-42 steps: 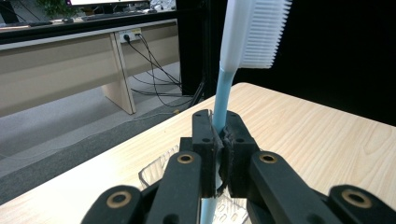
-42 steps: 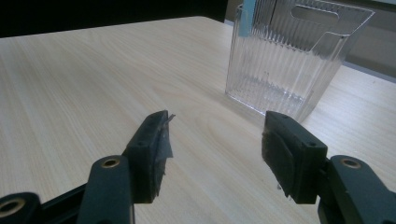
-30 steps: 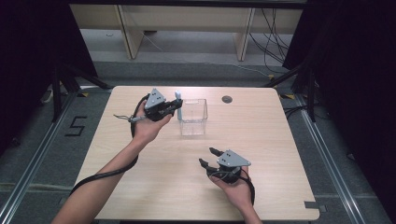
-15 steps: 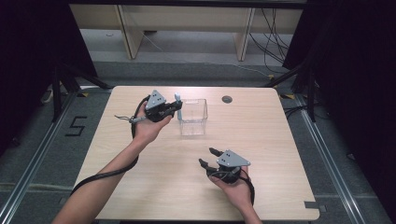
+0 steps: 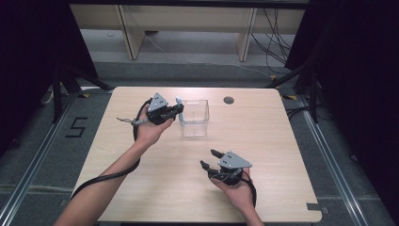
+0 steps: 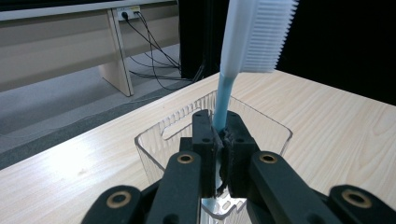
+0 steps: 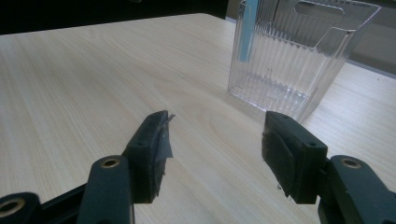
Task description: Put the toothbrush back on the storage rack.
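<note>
Wooden table (image 5: 141,188), possibly a grommet (image 5: 228,100).

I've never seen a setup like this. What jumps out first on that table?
Probably the left gripper, shut on a light blue brush held upright with white bristles on top, at the rim of a clear plastic container near the far middle of the wooden table. Nearer the person, the right gripper rests in the hand with its jaws open, holding nothing.
</note>
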A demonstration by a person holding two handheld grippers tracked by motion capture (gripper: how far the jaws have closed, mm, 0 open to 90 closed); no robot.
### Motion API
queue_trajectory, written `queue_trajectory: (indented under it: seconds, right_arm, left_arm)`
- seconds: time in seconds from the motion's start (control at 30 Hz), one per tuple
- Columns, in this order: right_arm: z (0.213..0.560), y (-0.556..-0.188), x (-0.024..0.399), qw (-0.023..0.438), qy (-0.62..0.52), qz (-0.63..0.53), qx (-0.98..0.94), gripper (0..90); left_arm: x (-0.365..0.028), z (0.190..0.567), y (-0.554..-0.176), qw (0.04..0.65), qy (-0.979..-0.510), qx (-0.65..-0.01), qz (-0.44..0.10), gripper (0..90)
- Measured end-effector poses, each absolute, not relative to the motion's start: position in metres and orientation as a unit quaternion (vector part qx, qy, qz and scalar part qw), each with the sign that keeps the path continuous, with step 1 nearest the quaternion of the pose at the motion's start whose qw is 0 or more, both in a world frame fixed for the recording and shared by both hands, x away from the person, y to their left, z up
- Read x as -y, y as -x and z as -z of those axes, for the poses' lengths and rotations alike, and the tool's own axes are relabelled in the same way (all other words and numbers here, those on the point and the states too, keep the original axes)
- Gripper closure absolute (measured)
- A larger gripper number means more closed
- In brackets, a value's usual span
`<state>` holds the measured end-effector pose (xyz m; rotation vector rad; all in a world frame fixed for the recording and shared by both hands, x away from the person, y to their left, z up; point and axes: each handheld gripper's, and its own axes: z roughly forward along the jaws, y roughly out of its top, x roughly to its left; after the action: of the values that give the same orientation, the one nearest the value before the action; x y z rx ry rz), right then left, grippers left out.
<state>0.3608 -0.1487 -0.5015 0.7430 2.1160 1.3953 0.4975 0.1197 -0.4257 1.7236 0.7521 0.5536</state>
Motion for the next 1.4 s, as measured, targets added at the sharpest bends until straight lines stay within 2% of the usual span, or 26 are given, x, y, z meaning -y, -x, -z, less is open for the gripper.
queue_trajectory:
  seconds: [0.83, 1.4]
  right_arm:
    - [0.502, -0.361, 0.149, 0.247, -0.272, -0.514, -0.775, 42.6]
    - [0.502, -0.361, 0.149, 0.247, -0.271, -0.513, -0.776, 42.6]
  left_arm:
    - [-0.116, 0.438, -0.501, 0.548, -0.742, -0.308, -0.234, 85.0]
    - [-0.113, 0.443, -0.499, 0.54, -0.744, -0.324, -0.224, 85.1]
